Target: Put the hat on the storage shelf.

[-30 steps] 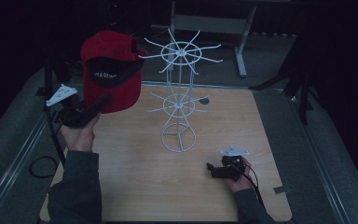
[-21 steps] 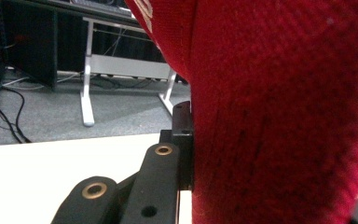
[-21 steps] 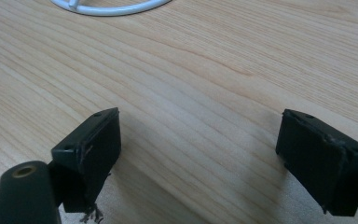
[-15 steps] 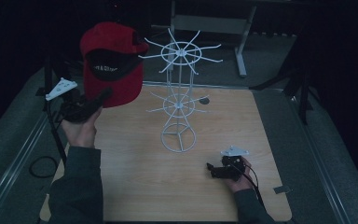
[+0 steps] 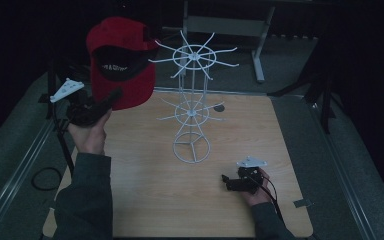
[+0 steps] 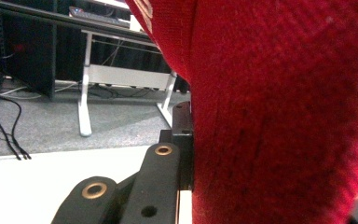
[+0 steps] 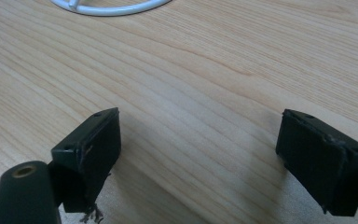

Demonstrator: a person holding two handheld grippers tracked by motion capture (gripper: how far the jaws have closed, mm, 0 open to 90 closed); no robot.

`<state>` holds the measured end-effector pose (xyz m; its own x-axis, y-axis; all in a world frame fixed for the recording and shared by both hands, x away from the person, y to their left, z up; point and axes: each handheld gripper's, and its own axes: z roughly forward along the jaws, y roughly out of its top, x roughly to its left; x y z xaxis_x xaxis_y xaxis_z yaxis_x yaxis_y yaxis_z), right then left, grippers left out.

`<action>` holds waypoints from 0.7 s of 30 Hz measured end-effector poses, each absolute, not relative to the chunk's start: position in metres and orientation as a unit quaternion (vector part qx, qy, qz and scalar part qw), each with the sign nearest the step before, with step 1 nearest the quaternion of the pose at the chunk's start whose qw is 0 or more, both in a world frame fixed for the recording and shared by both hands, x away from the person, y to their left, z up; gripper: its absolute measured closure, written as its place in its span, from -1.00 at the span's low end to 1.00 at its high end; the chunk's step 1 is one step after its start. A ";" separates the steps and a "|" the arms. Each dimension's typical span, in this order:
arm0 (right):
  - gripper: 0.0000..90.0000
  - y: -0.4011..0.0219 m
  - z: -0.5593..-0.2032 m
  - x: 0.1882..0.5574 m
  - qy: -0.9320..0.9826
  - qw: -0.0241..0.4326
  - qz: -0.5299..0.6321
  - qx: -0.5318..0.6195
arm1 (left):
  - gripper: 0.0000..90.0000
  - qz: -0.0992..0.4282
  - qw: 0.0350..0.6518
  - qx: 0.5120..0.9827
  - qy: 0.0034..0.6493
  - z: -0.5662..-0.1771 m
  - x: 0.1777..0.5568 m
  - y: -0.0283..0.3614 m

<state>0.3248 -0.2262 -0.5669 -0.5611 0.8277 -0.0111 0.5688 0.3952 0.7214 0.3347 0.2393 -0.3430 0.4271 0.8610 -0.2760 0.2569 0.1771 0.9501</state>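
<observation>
Dim room, wooden table (image 5: 145,200) seen from above. Red cap (image 5: 120,62) held up off the table at the upper left, level with the top of a white wire rack (image 5: 192,107). Cap tipped so its open underside faces the camera: dark lining with faint pale lettering showing inside, rounded crown towards the top, lower red edge hanging down towards the table. Long axis running roughly top to bottom in the high view, leaning slightly. Cap just left of the rack's top ring of spokes, nearest spoke tips close to its right edge; touching or not cannot be told.

Left gripper (image 5: 111,97) below the cap, jaws clamped on the cap's lower edge, hand (image 5: 87,137) and dark sleeve beneath it. In the left gripper view, red fabric (image 6: 279,112) pressed against one black jaw, the other jaw hidden behind the cloth.

Rack standing upright near the middle of the table: round base ring, thin central post, a lower ring of spokes and a wider upper ring. Nothing hanging on any spoke.

Right gripper (image 5: 226,181) resting low on the table at the lower right, well apart from the cap, near the rack's base. In the right gripper view (image 7: 200,140), jaws spread wide apart over bare wood, nothing between them, base ring (image 7: 107,8) at the top edge.
</observation>
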 end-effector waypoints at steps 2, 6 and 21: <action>-0.70 -0.226 -0.567 0.325 0.814 0.188 0.344 0.429 | 0.86 0.250 0.605 0.590 0.473 -0.342 0.335 0.239; -0.70 -0.226 -0.567 0.325 0.814 0.188 0.344 0.429 | 0.86 0.251 0.607 0.591 0.468 -0.337 0.335 0.240; -0.70 -0.226 -0.567 0.325 0.814 0.188 0.344 0.429 | 0.86 0.260 0.615 0.588 0.457 -0.321 0.337 0.240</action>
